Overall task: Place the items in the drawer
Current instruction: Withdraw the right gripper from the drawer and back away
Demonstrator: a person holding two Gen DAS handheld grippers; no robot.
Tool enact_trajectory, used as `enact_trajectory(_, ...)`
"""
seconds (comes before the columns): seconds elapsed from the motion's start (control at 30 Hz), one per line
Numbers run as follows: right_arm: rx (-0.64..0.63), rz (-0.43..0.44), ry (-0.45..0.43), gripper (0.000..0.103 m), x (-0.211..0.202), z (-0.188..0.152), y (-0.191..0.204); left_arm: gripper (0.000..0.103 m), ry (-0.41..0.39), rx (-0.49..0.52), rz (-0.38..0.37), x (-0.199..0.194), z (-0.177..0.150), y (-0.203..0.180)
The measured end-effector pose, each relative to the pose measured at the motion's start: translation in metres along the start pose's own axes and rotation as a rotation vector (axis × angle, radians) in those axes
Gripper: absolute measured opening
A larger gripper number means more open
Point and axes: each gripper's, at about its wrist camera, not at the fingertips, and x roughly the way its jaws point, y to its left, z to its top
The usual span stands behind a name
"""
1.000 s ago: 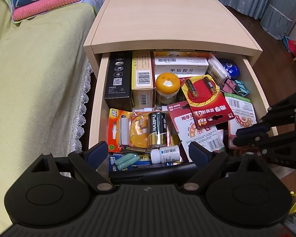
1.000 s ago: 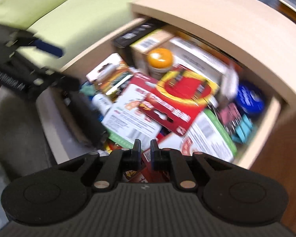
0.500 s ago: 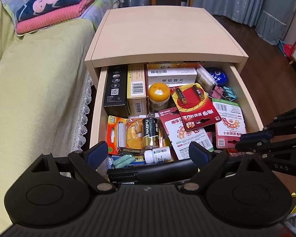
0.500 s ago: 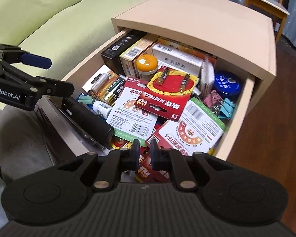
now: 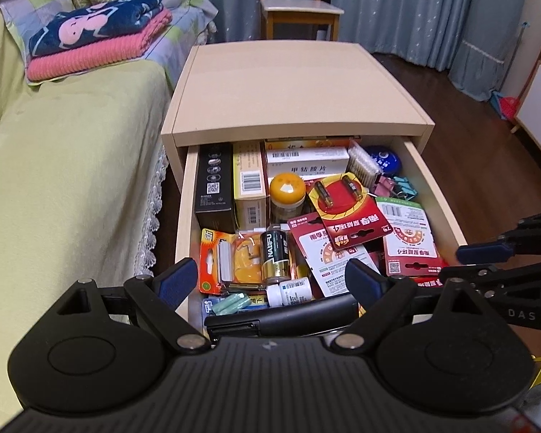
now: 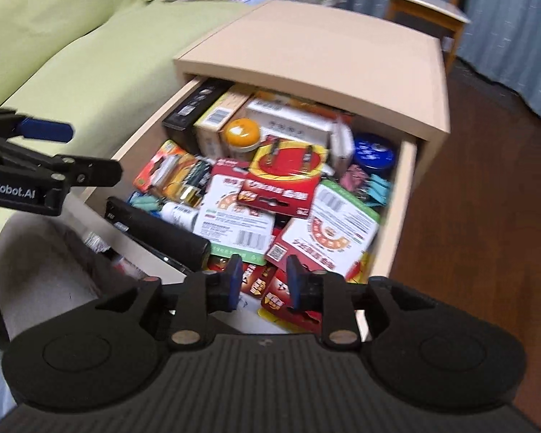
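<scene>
Open drawer [image 5: 447, 195] of pale wooden nightstand [image 5: 299, 86], packed full. Left gripper [image 5: 274, 279] above front edge of drawer, fingers spread wide, empty. Right gripper [image 6: 262, 281] over front right corner of drawer, fingers parted by a modest gap, empty. Black cylindrical flashlight [image 5: 281, 314] lying along front edge of drawer, partly across its rim. Red battery cards [image 5: 346, 216] heaped at centre of drawer; orange-lidded jar [image 5: 287, 189] behind them; boxes along back of drawer. Green-covered bed [image 5: 61, 166] left of drawer.
</scene>
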Motion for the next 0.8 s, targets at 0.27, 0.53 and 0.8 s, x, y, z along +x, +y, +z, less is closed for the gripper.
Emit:
enact_trajectory(0.27,0.122,-0.105,-0.047,0.025,-0.023,-0.015,0.013,0.09,-0.01,0.034,-0.071,0.0,-0.001,0.017)
enact_trajectory(0.53,0.168,-0.123,-0.046,0.026,-0.023,-0.022,0.003,0.09,0.001,-0.043,-0.028,0.0,-0.004,0.028)
enact_trajectory(0.8,0.128,-0.052,-0.099,0.032,-0.018,-0.03,-0.031,0.09,-0.013,-0.109,0.058,-0.004,-0.016,0.037)
